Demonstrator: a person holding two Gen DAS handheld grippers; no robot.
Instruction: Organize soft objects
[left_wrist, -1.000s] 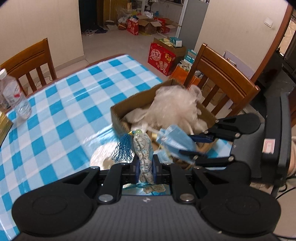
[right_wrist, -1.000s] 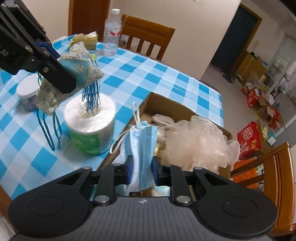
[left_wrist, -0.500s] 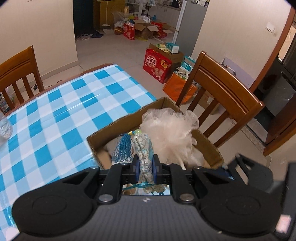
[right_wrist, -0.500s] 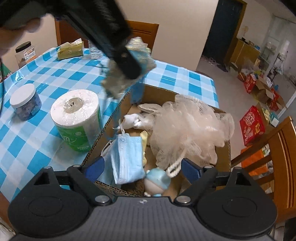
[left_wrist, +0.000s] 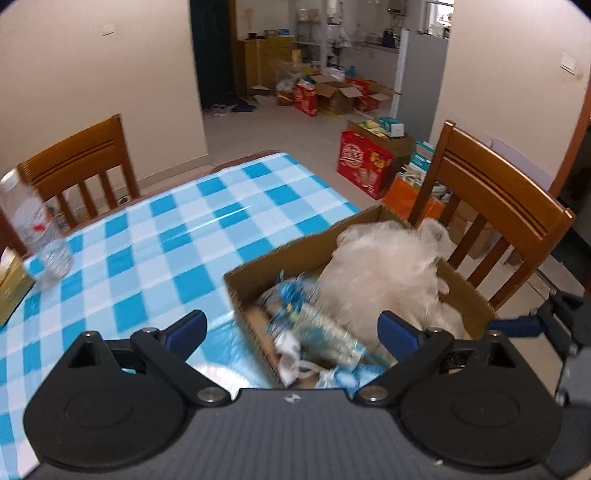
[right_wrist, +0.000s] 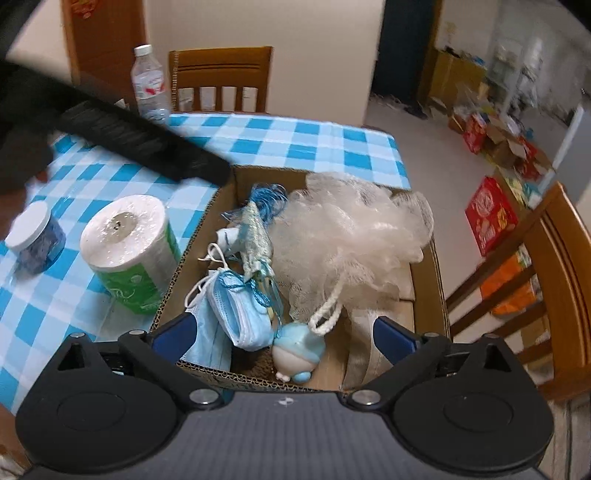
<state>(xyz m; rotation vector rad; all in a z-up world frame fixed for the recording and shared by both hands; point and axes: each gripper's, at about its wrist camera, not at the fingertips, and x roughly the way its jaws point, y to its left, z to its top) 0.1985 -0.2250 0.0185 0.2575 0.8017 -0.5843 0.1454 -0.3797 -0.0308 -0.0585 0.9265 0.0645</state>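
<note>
While both grippers' jaws open emptily: blue-checked tablecloth (left_wrist: 155, 236) (wooden chairs (left_wrist: 491, 206) around), cluttered room beyond.

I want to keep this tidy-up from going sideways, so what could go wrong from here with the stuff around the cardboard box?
1. The cardboard box sits at the table's edge beside a chair; a nudge might push it off.
2. The bath pouf is piled above the rim and could spill out.
3. The left gripper and right gripper, jaws opening with nothing gripped, hover over the tasselled pouch and face mask; loose cords could snag.
</note>
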